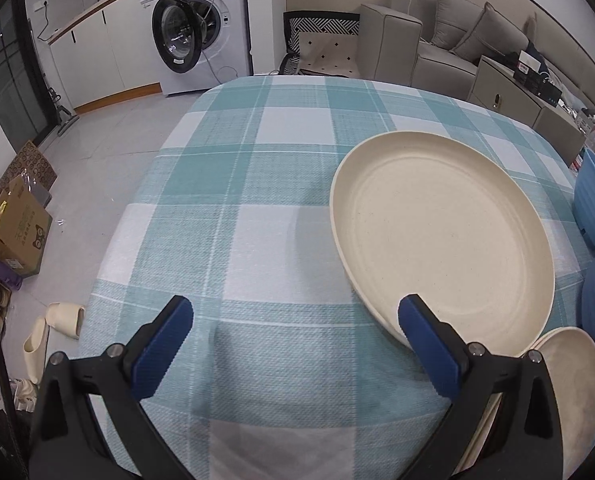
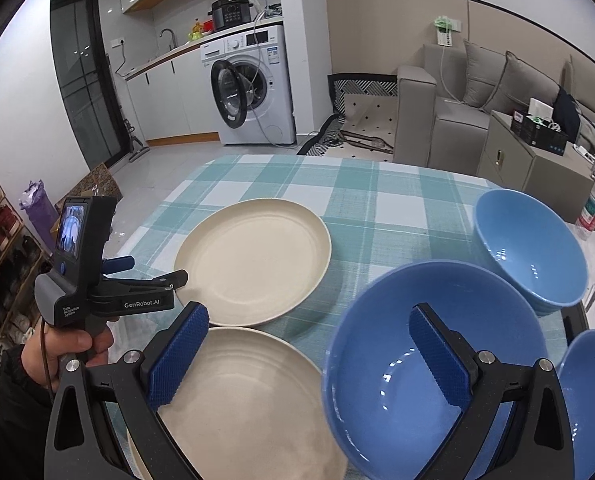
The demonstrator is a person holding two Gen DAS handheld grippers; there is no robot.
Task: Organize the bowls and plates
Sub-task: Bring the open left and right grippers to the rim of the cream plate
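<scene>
Both tools stand apart, gripping nothing: left tool [image 1: 295, 344] beside the cream plate [image 1: 441, 228], right tool [image 2: 309, 354] above the blue bowl [image 2: 397, 392] at 5 o'clock.

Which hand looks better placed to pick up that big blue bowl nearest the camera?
Right. The right gripper hangs open over the near blue bowl, one finger inside its rim. The left gripper is open beside the cream plate.

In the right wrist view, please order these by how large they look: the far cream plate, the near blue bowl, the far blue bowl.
1. Near round blue bowl, though closeness to the camera enlarges it.
2. Far round cream plate.
3. Far round blue bowl; the two bowls may truly match.
</scene>
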